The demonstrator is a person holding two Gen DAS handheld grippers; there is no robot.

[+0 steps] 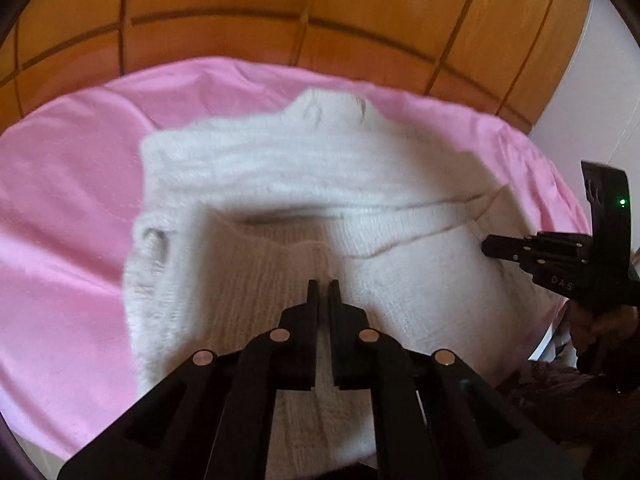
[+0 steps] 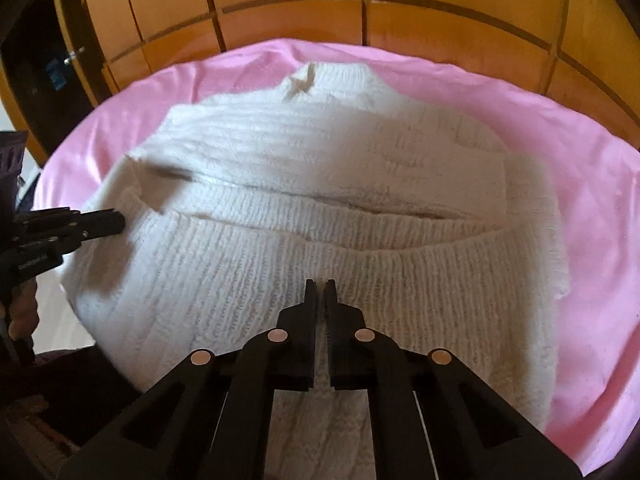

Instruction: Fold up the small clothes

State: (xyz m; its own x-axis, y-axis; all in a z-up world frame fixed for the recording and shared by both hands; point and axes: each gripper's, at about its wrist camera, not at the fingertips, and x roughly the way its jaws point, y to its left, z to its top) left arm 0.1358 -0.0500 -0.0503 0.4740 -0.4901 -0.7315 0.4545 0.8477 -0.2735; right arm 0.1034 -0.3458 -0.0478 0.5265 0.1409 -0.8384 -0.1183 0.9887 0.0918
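A white knitted sweater (image 1: 280, 176) lies on a pink sheet (image 1: 60, 208), collar at the far end, its near hem part lifted and folded over towards the collar. My left gripper (image 1: 323, 288) is shut on the hem fold of the sweater; it also shows at the left in the right wrist view (image 2: 116, 224). My right gripper (image 2: 320, 286) is shut on the sweater's ribbed hem (image 2: 256, 264); it also shows at the right in the left wrist view (image 1: 490, 246). Both hold the fold a little above the lower layer (image 2: 320, 148).
The pink sheet (image 2: 580, 200) covers the surface on all sides of the sweater. A wooden panelled wall (image 1: 280, 8) stands right behind it. A white wall (image 1: 600, 60) is at the far right. A dark opening (image 2: 36, 60) is at the far left.
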